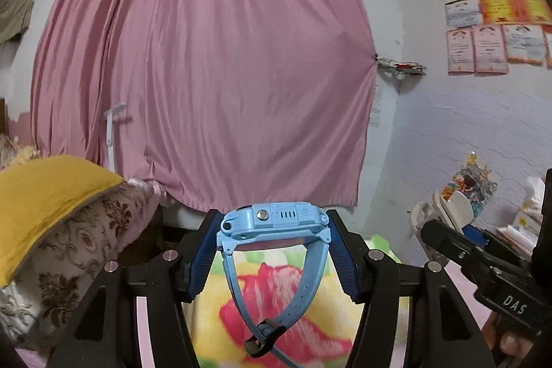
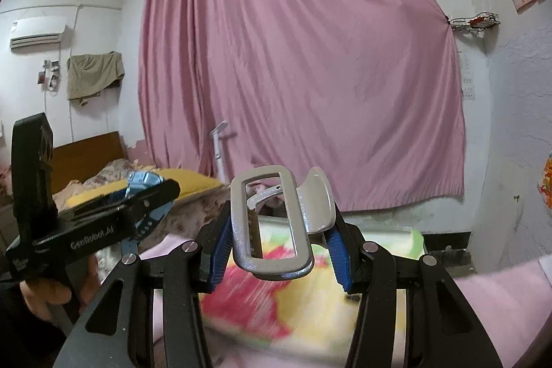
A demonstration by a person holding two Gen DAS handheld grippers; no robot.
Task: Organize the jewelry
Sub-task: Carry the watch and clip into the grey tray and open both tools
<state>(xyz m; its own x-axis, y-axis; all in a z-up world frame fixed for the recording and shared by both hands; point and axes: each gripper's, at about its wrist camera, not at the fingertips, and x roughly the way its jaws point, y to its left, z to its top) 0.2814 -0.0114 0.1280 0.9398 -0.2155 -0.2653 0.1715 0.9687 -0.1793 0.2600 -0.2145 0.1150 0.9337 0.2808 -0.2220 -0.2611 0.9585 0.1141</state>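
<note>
**A:** What does my left gripper (image 1: pixel 274 230) carry?

**B:** A light-blue smartwatch (image 1: pixel 272 221), clamped by its case between the ribbed blue pads (image 1: pixel 203 252). The case is smooth moulded plastic, a rounded rectangle with a round metal button and a row of slots on its upper edge. Its flexible strap (image 1: pixel 276 295) hangs in a loop toward the near side, joined by a dark keeper.

**A:** And my right gripper (image 2: pixel 281 230)?

**B:** It is clenched on a grey hair claw clip (image 2: pixel 276 223), matte and faintly speckled. One half is an open rectangular frame with rounded corners; the other flares into a curved paddle on the right. The clip stands upright between the pads.

**A:** Where are both, relative to the room?

**B:** Both are held in the air over a floral bedspread (image 2: pixel 262 292) in red, yellow and green, which is blurred. Far behind hangs a pleated pink curtain (image 1: pixel 207 57). At left lie a mustard-yellow cushion (image 1: pixel 48 195) and a brown damask pillow (image 1: pixel 86 250).
</note>
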